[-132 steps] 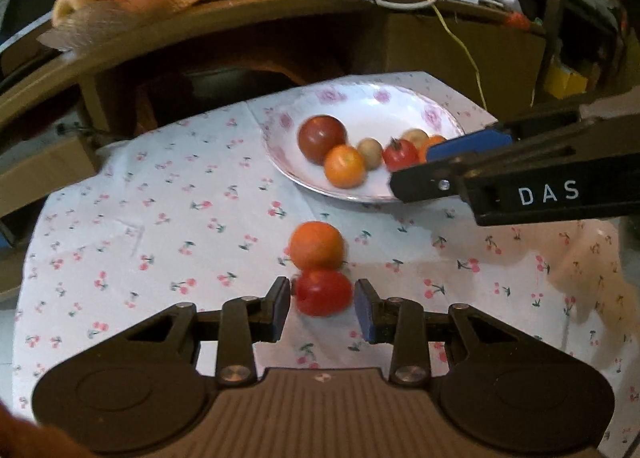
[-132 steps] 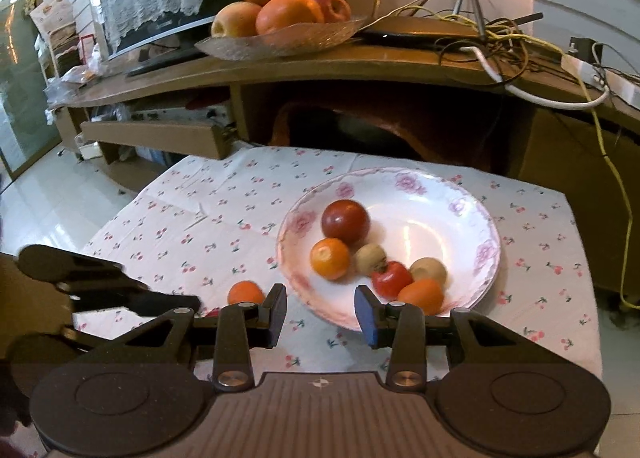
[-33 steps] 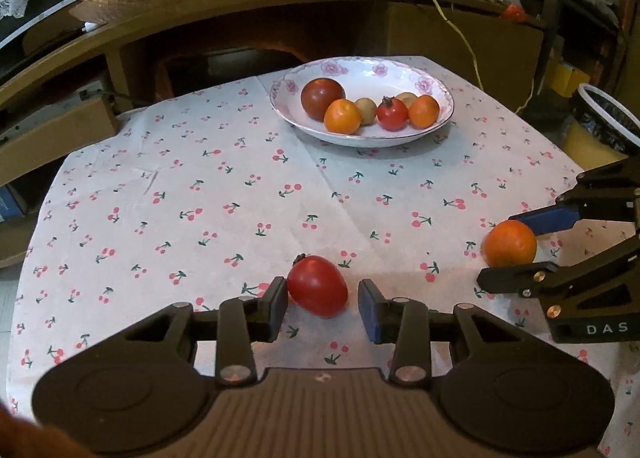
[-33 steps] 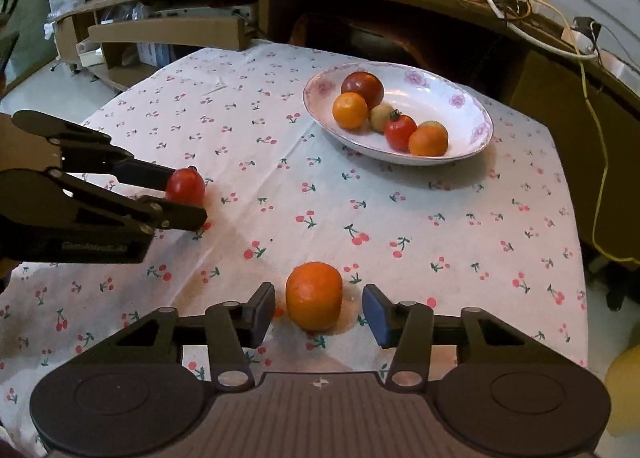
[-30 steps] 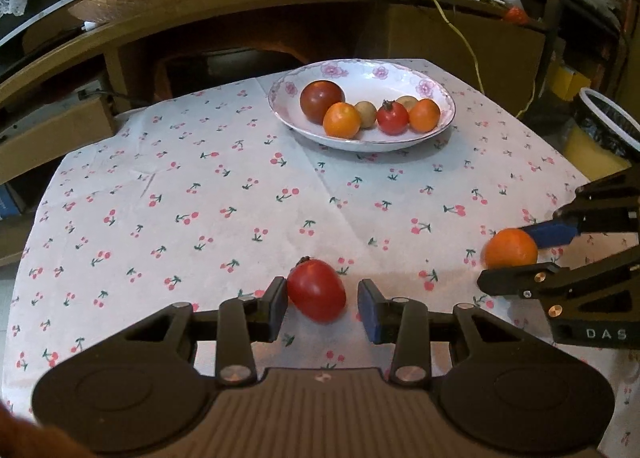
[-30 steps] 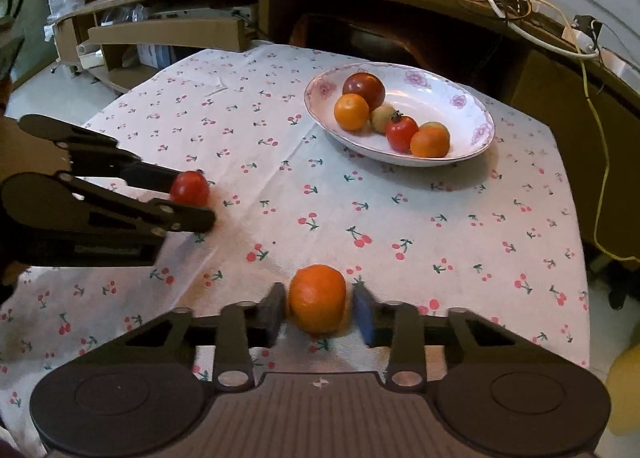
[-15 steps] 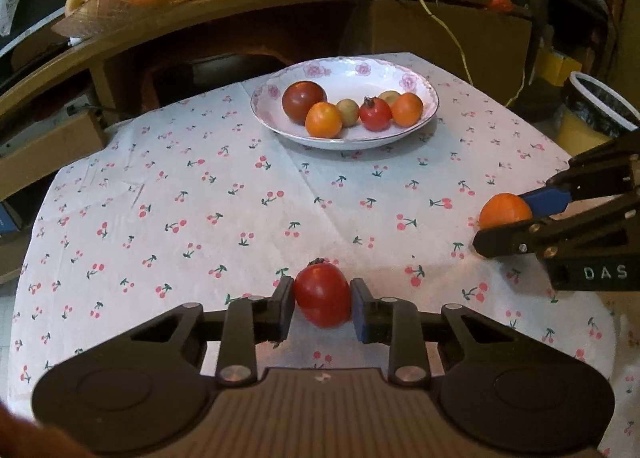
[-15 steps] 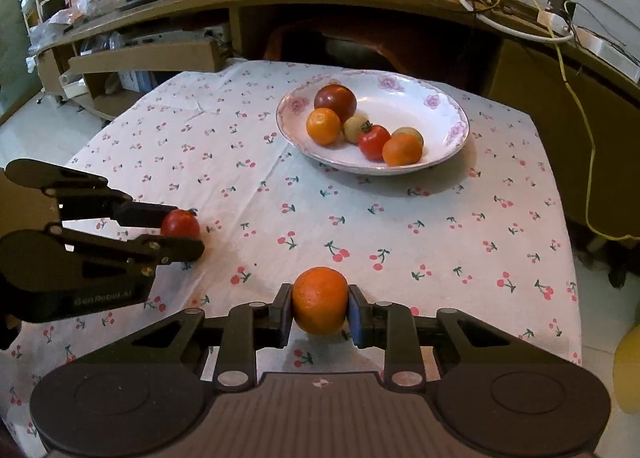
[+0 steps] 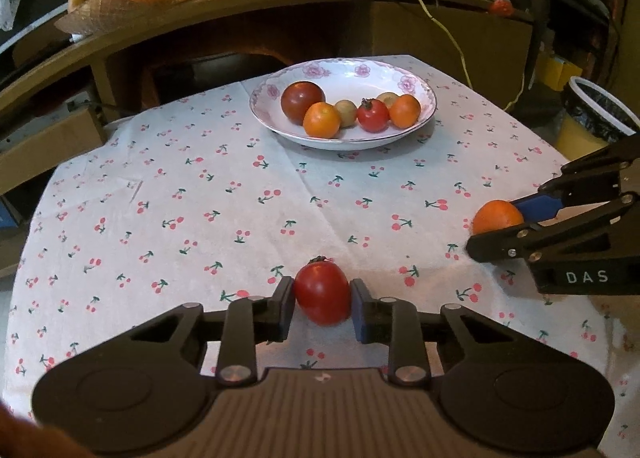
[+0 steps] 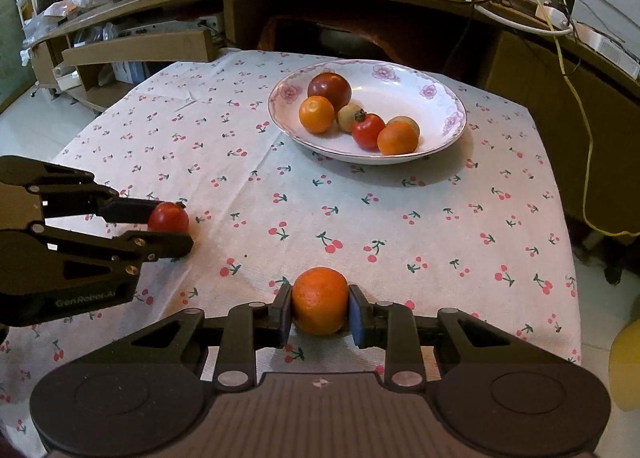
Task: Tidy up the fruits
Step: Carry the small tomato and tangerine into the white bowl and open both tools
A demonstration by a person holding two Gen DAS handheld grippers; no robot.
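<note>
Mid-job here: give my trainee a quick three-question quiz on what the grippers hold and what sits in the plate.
1. True or false: the left gripper is shut on a red tomato.
2. What does the right gripper hold: A) kiwi, B) orange, C) nothing?
3. How many fruits lie in the flowered plate?

Key: 1 true. 2 B. 3 six: a dark tomato, two oranges, a red tomato, two small brownish fruits.

Left hand-held gripper [image 9: 322, 304] and right hand-held gripper [image 10: 320, 312], both angled down, jaws clamped.
</note>
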